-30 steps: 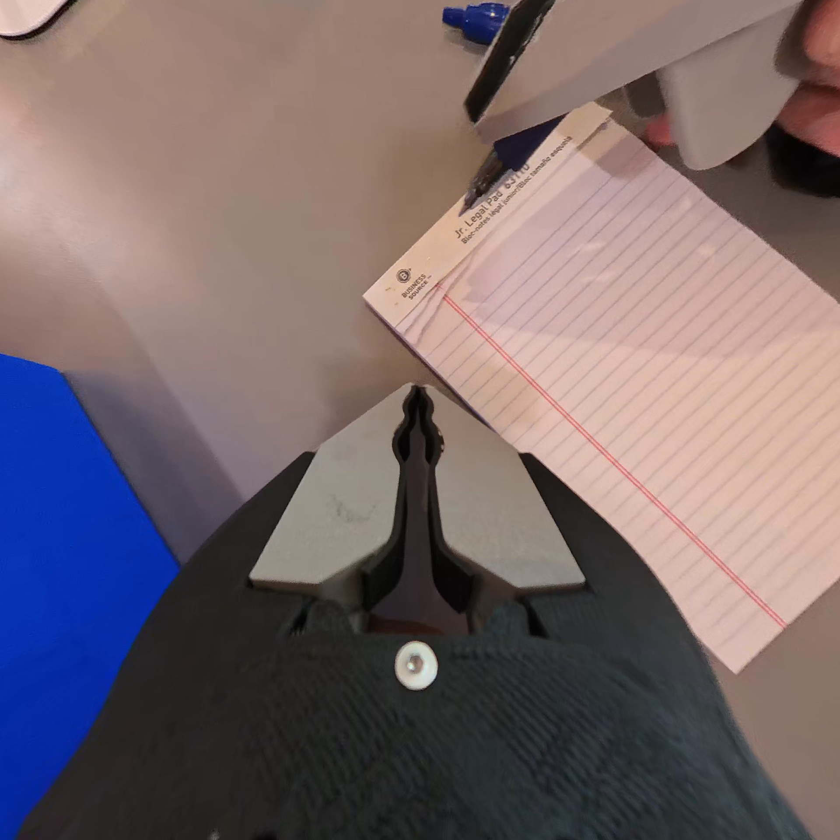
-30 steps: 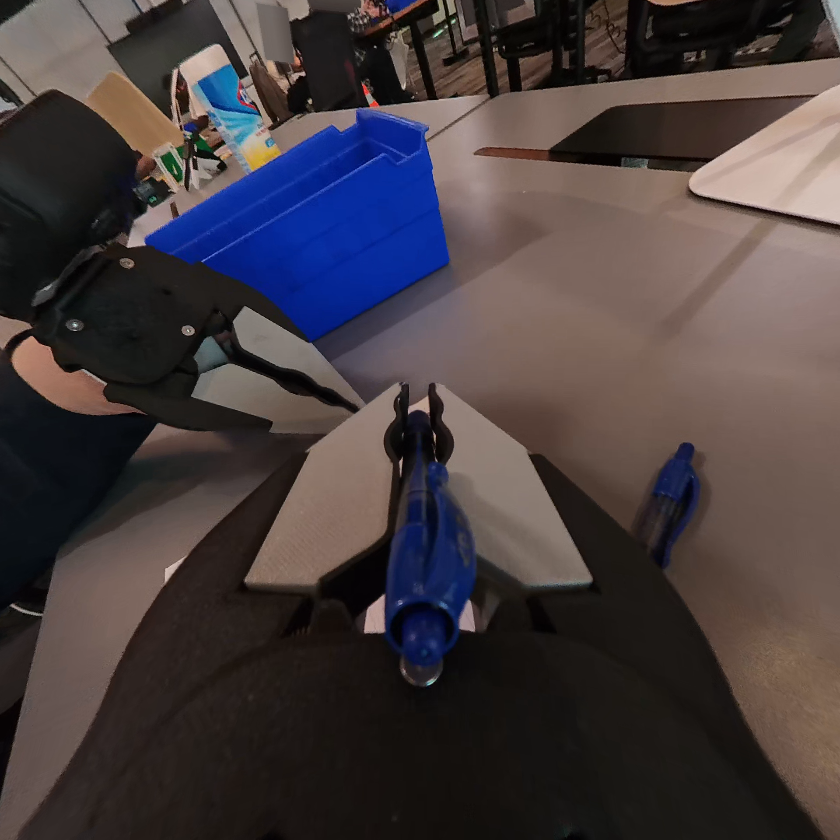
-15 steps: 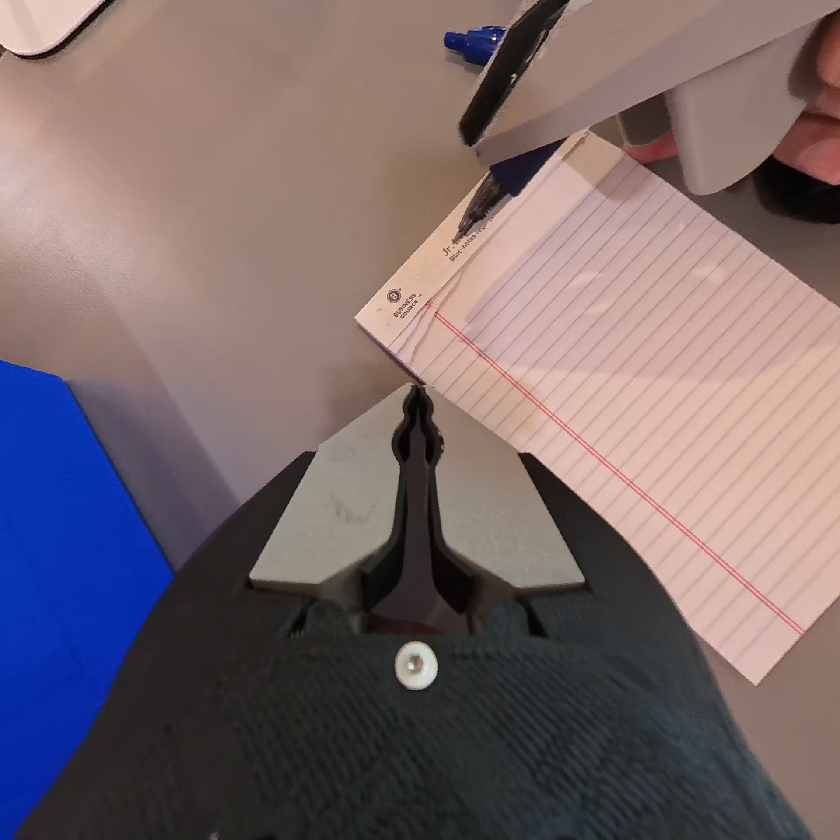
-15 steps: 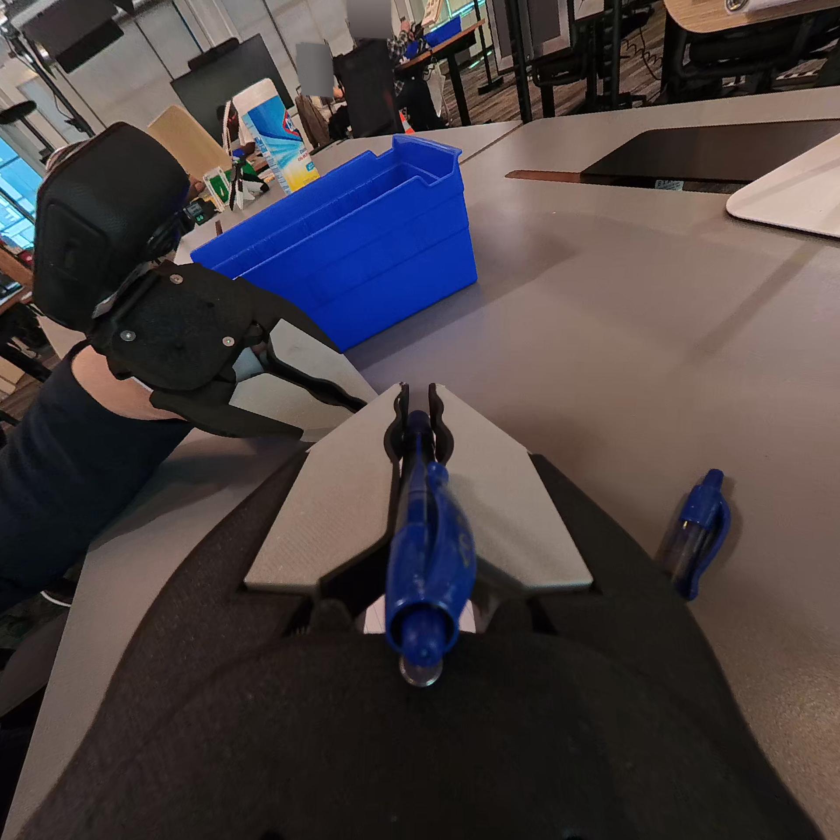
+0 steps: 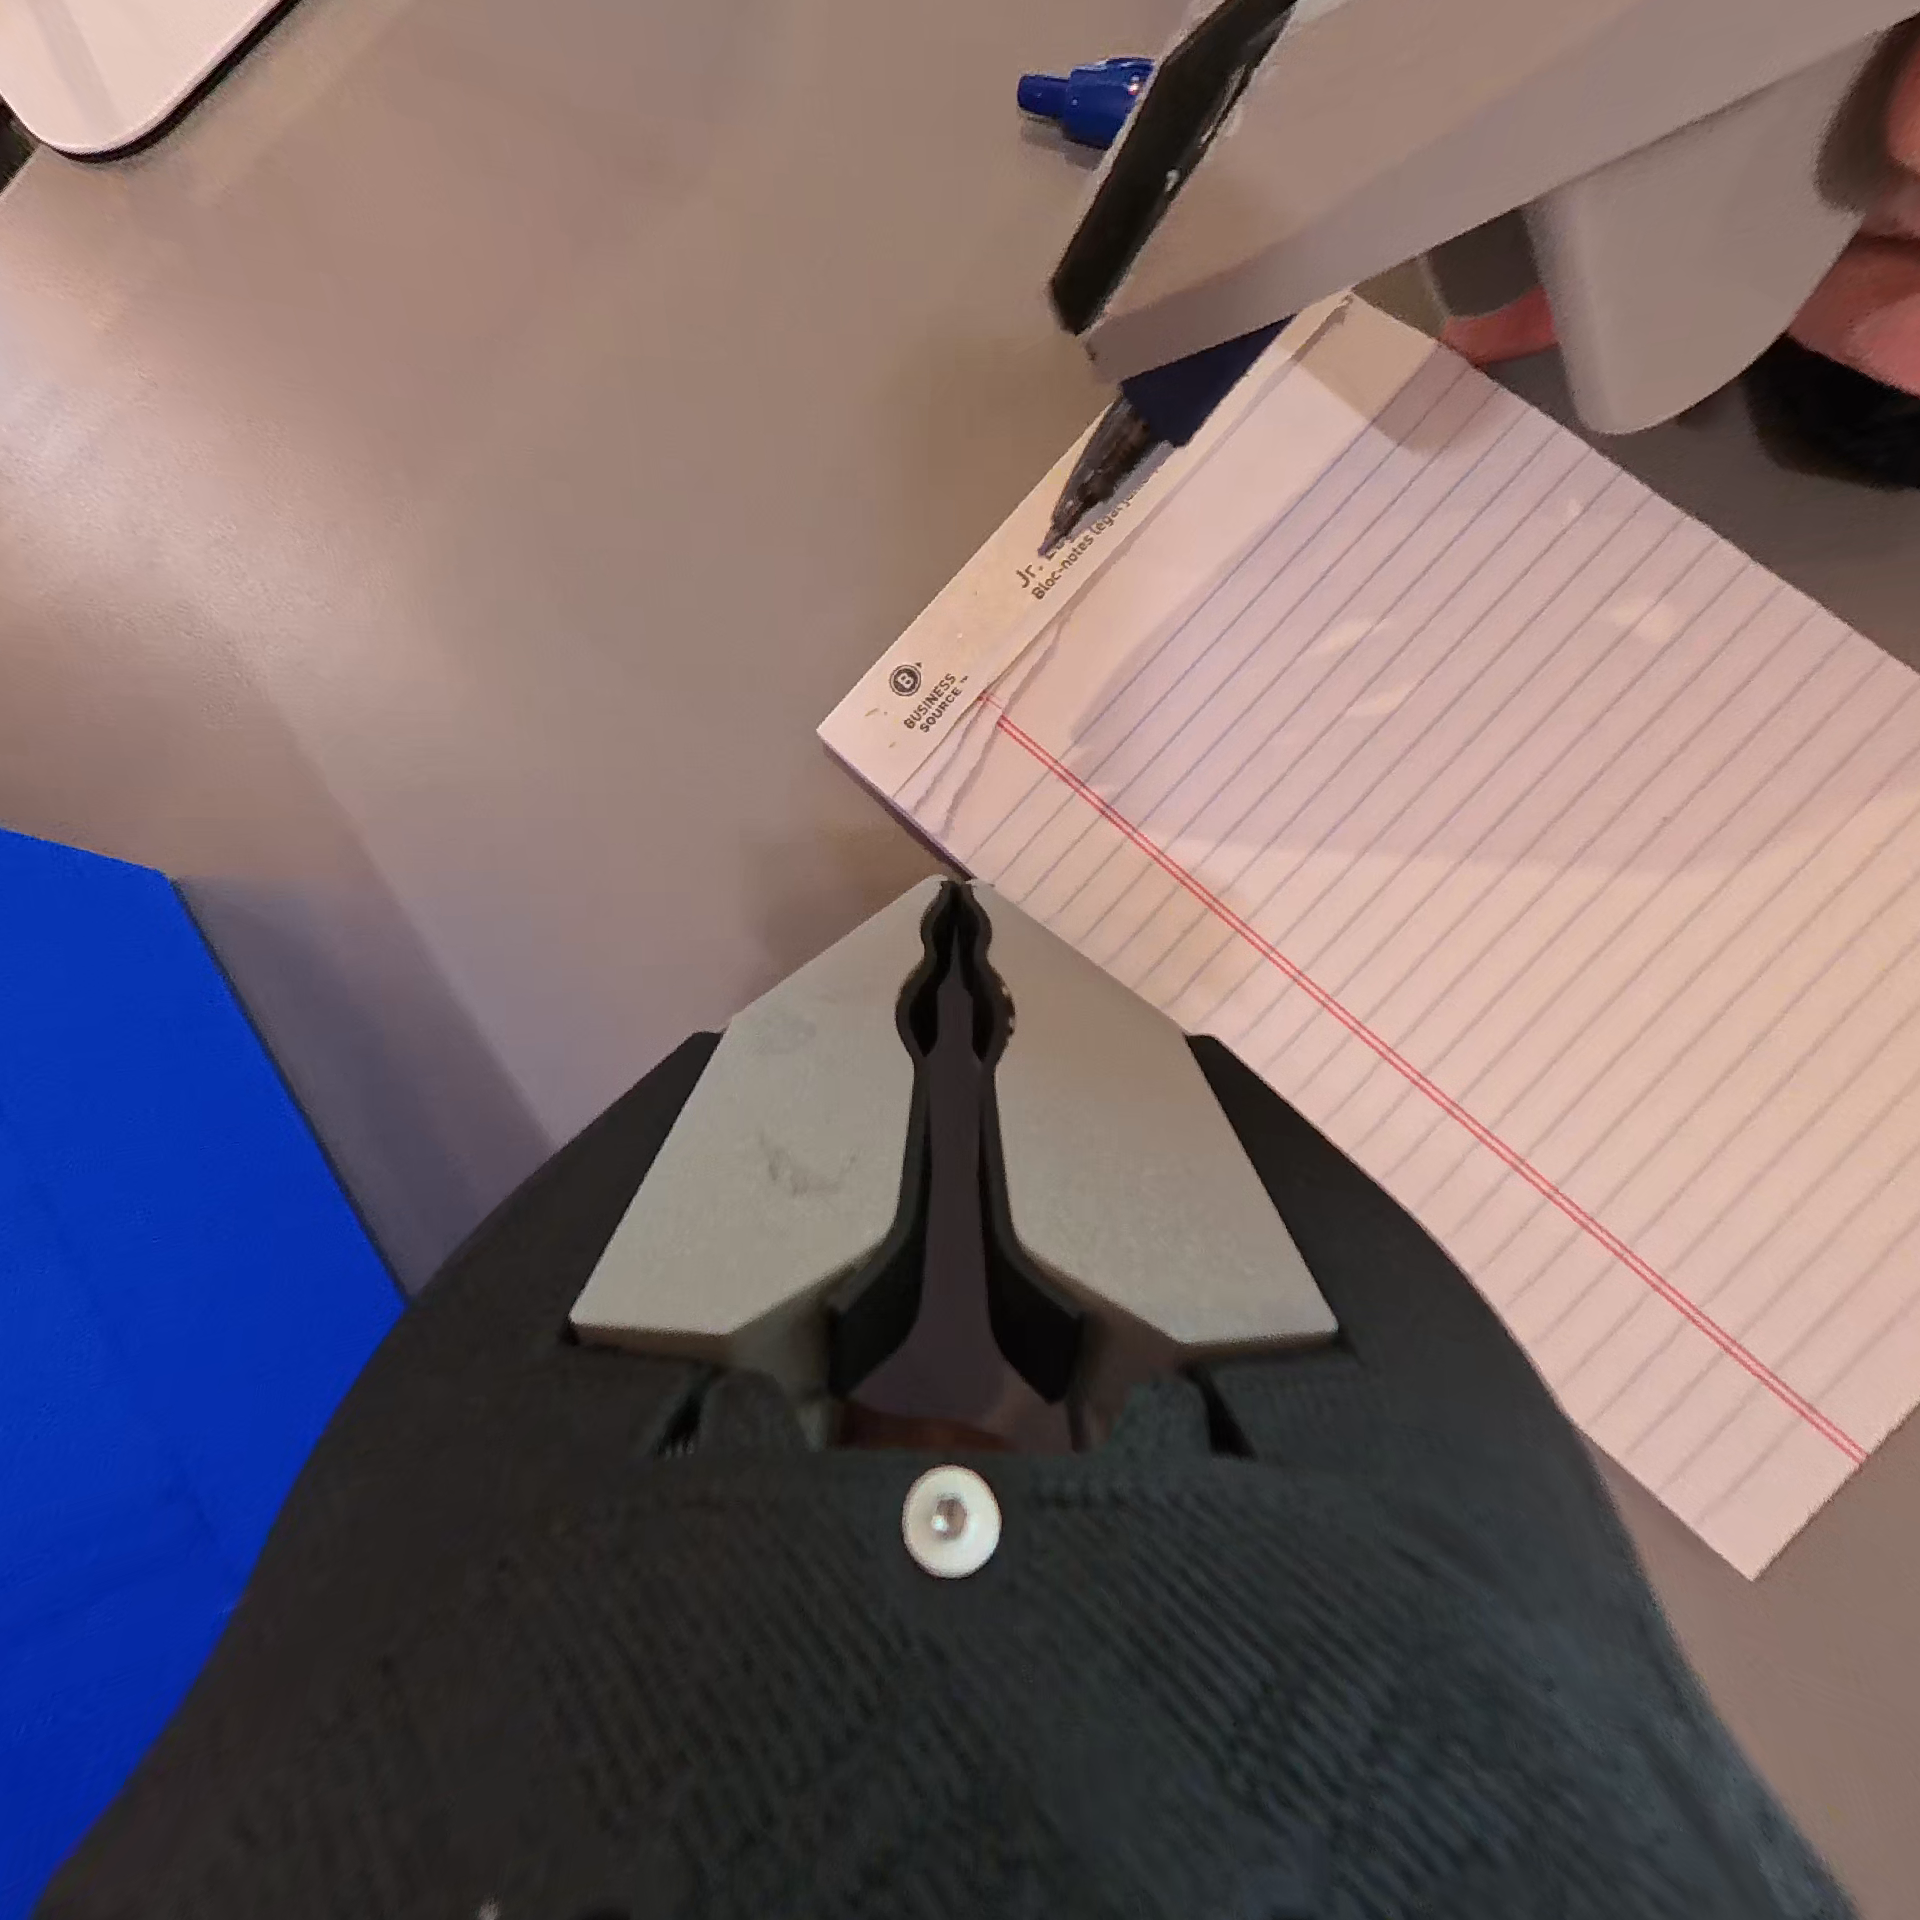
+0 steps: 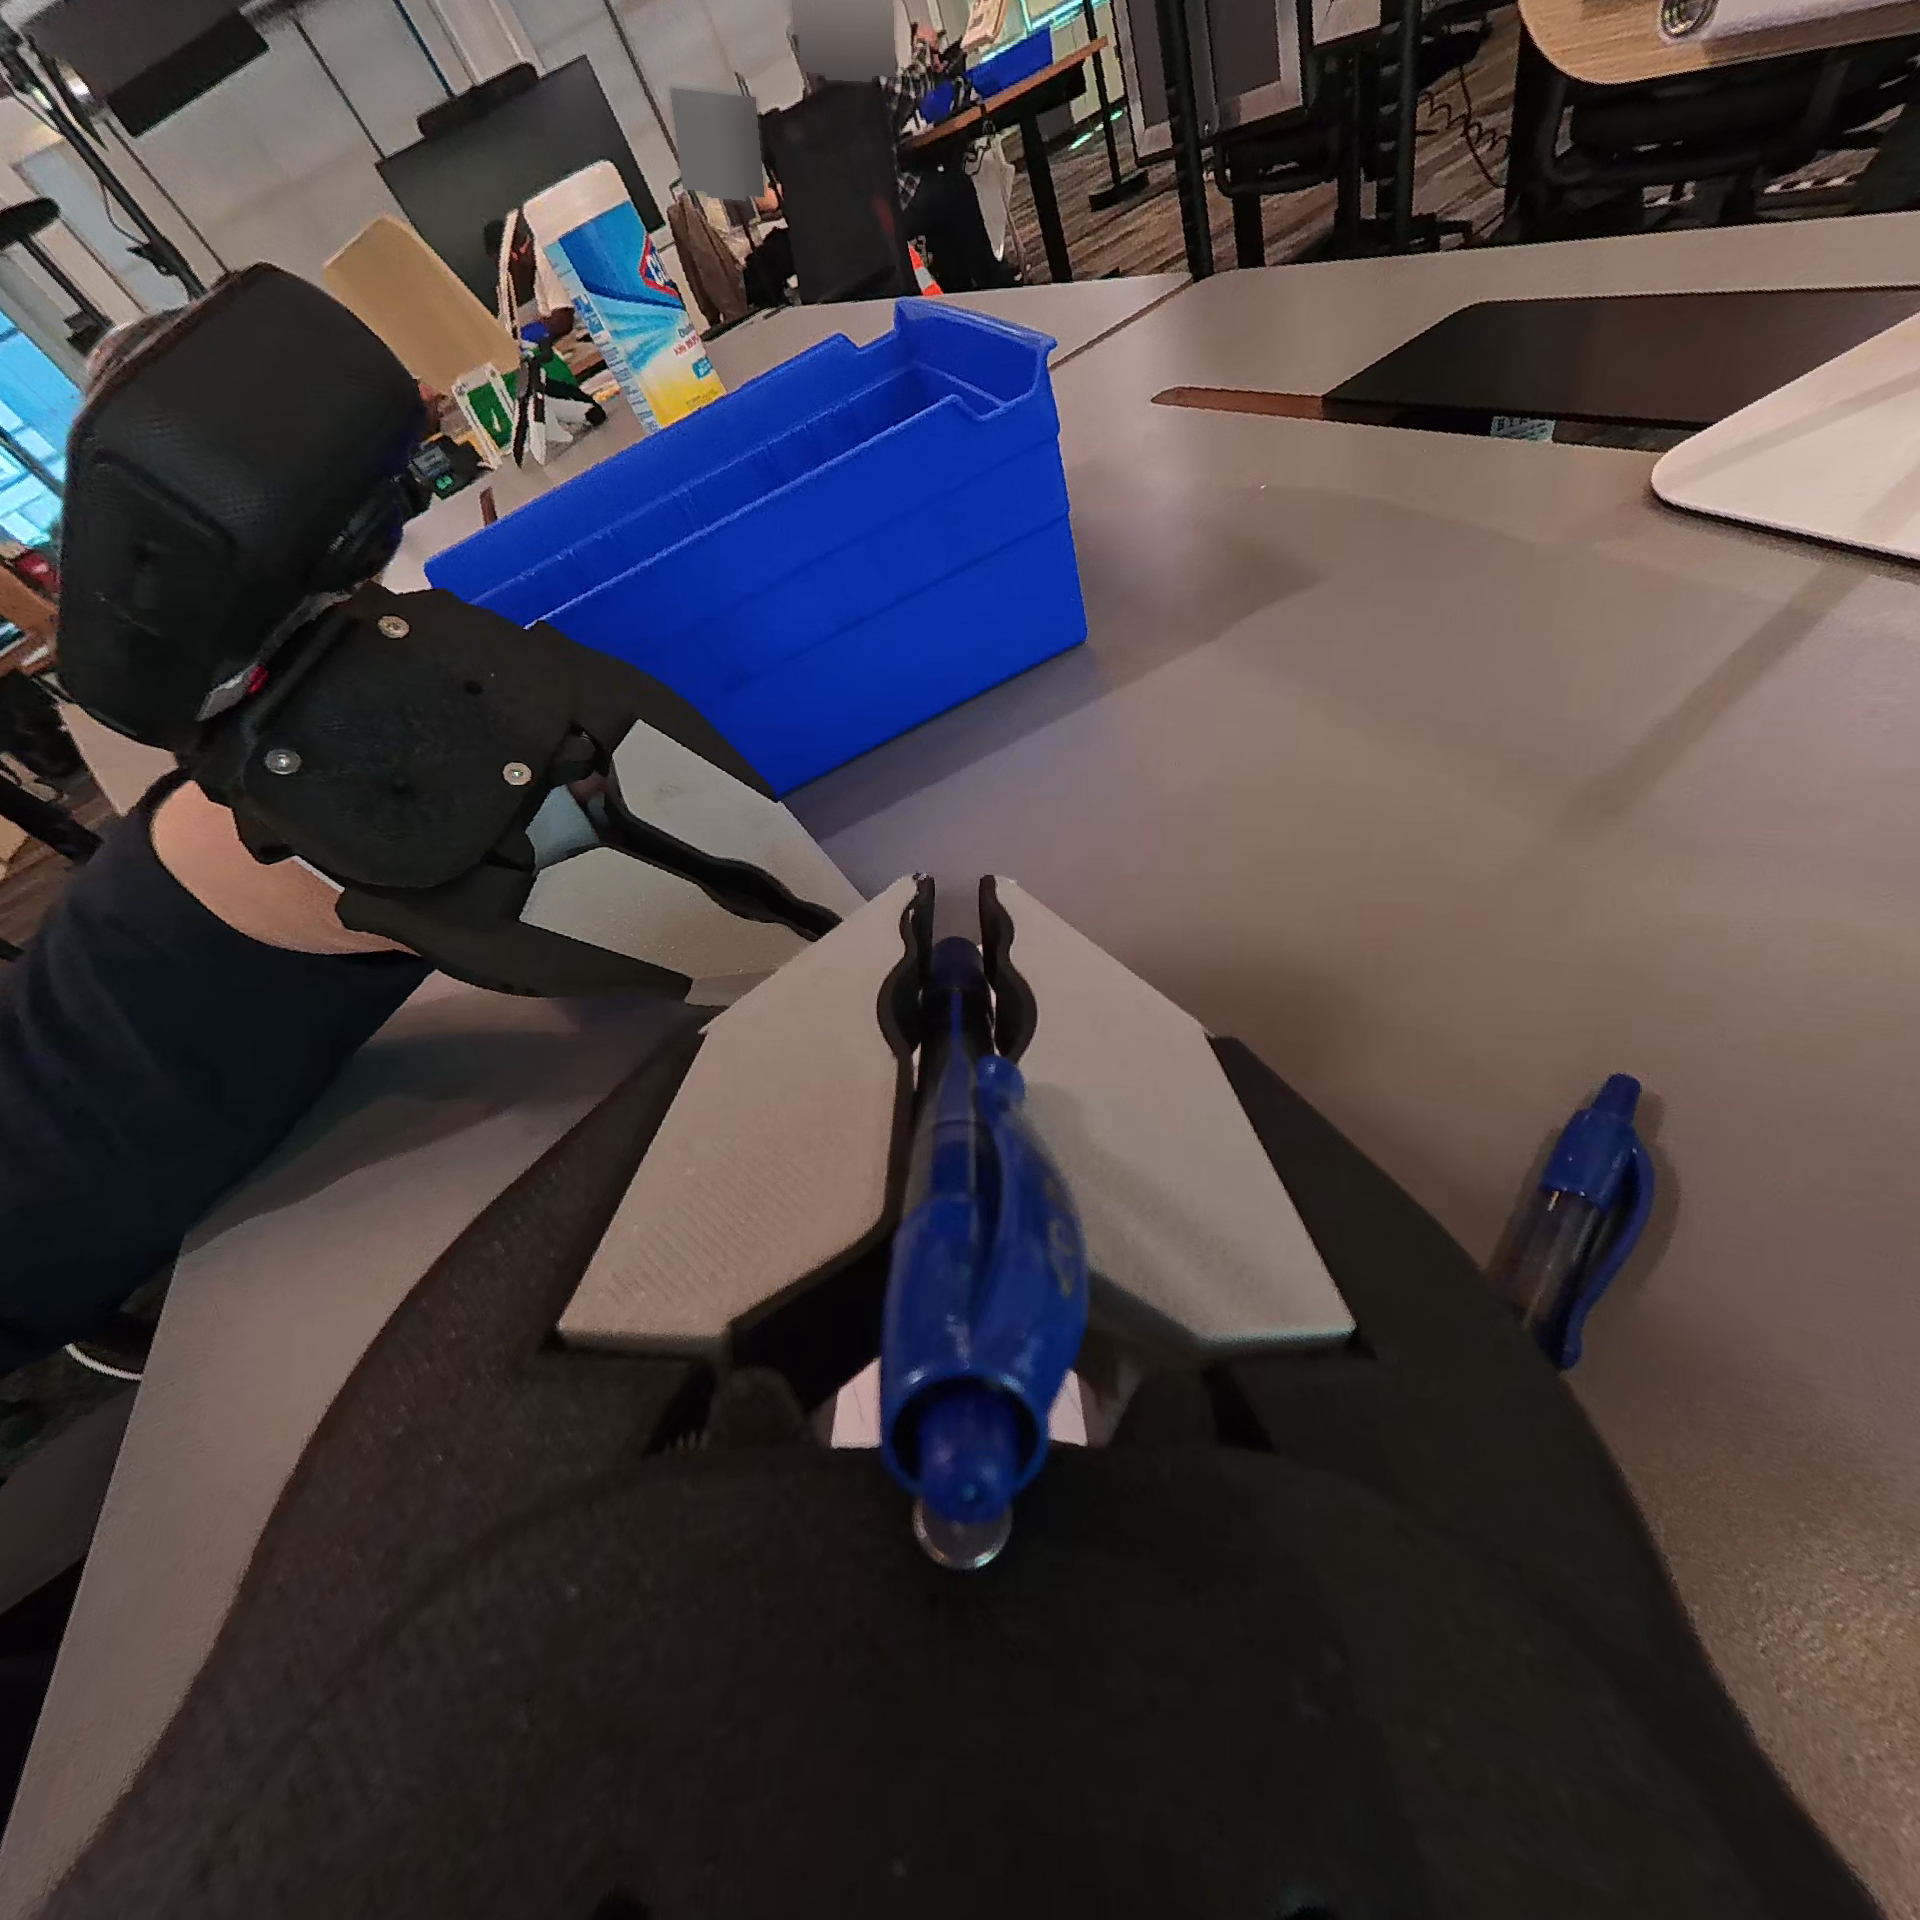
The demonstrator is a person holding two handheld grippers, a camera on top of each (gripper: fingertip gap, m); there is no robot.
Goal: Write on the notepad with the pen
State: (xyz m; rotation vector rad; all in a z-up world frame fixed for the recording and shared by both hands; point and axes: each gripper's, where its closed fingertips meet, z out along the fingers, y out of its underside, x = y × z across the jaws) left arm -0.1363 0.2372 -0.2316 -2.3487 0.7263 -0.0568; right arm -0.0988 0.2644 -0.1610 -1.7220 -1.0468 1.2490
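Note:
A white lined notepad with a red margin line lies on the grey table, at the right of the left wrist view. My right gripper is shut on a blue pen, which points forward and down between the fingers. In the left wrist view the right gripper comes in from the top right, and the pen's dark tip is at the pad's header strip. My left gripper is shut and empty, its tips at the pad's near left edge. It also shows in the right wrist view.
A second blue pen lies on the table right of my right gripper; its end shows in the left wrist view. A blue plastic bin stands behind the left gripper. A white flat object lies at the far right. My hands' fingertips stand some 9 cm from each other. From either gripper's tips it is about 30 cm to the white flat object.
The pen tip has slid a little down the pad's header strip toward my left gripper. The right wrist view has tilted up slightly. Both grippers stay shut.

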